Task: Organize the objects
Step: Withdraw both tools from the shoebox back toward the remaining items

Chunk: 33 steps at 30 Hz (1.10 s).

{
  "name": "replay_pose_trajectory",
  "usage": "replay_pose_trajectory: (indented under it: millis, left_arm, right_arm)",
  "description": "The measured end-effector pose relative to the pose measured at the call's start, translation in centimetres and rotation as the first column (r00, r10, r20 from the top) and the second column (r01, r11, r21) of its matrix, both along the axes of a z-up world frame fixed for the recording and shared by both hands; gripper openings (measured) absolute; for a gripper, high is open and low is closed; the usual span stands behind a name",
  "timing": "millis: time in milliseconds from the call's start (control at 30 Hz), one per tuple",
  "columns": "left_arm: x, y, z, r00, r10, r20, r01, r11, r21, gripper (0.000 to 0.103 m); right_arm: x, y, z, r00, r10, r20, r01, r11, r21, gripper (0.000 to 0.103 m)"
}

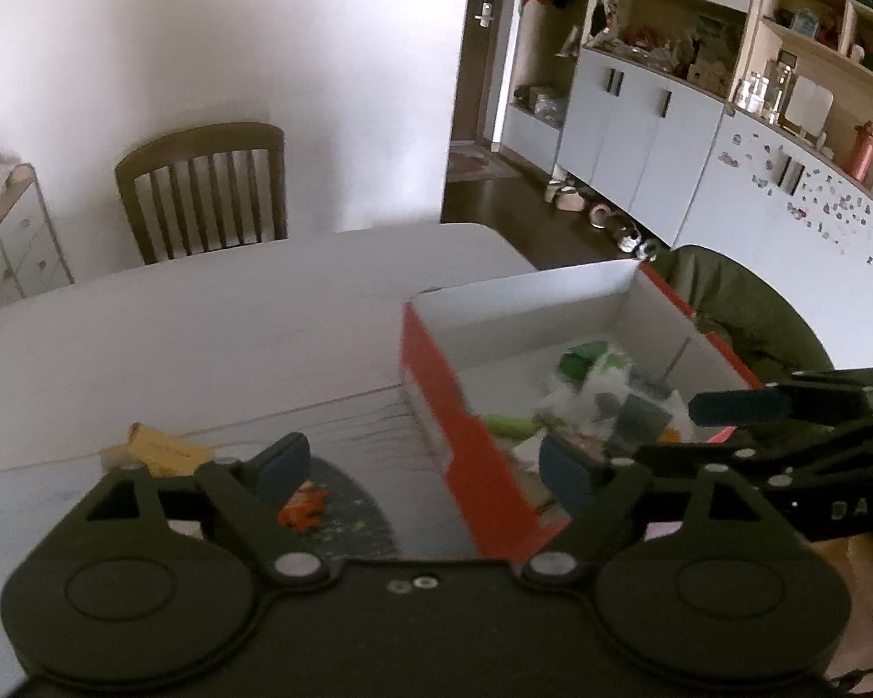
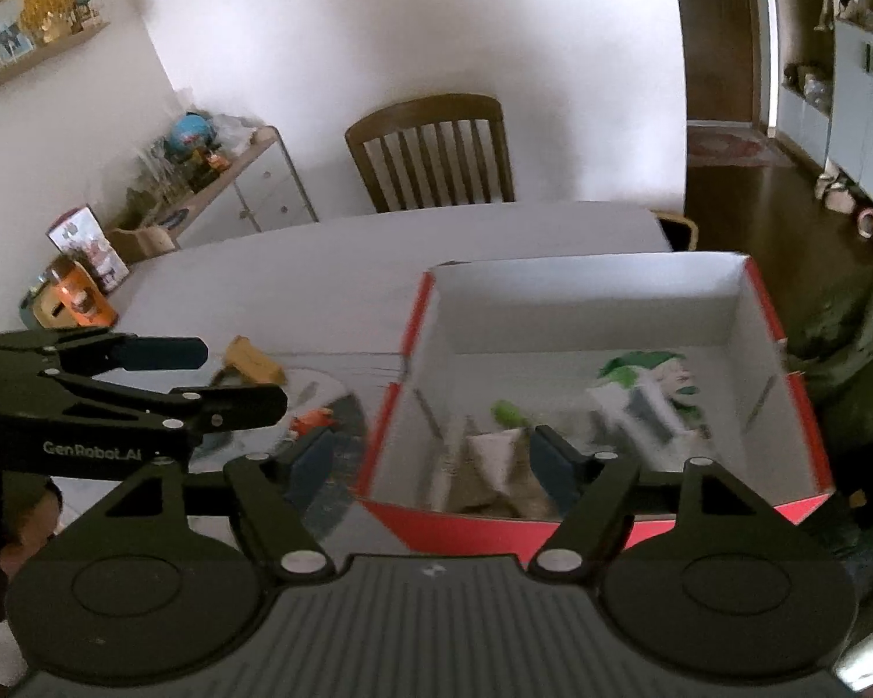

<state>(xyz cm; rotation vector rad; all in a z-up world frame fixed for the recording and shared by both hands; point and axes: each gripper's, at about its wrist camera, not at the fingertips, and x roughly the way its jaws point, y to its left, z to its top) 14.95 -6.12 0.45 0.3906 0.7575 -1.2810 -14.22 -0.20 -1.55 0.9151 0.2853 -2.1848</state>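
Red box, white inside, sits at the table's right edge, near corner. Inside, toward its right wall: a blurred heap of green-and-white packets, plus paper-like pieces at the near wall; exact items unreadable.

Still outside, left of the box on a dark round mat: small orange toy, and a tan block just beyond the mat's far-left rim.

Left gripper: jaws spread wide, nothing between the pads; they straddle the box's left wall. Right gripper: jaws spread, empty, over the box's near-left corner.

Judgement: next pick is likely the orange toy. It is small and low, so drop the fingertips either side of it, right down to the mat, and close gently. Keep the other gripper clear of the box wall; the two tools are close and could tangle. Lift over the red rim before releasing.
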Motion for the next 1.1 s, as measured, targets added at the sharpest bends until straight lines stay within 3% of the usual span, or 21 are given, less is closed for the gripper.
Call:
replay_pose_trajectory:
  millis: [300,733,1100]
  left_arm:
    - [5.0,3.0,-1.6,1.000,0.014,0.014,-0.013,1.000,-0.002,0.102]
    - [12.1,5.5,-5.9,0.998,0.042,0.044,-0.043,0.999,0.030,0.102]
    - [16.4,6.3,-10.7,0.996,0.075,0.042,-0.077,0.996,0.045,0.102]
  right_arm:
    - [3.2,-5.3,-1.3,0.999,0.040,0.015,-0.039,0.999,-0.022,0.081]
    - [5.5,-12.5,-4.5,0.998,0.039,0.040,-0.041,0.998,0.045,0.081]
    - [4.8,-16.4,-8.0,0.997,0.033,0.063,-0.041,0.990,0.136,0.081]
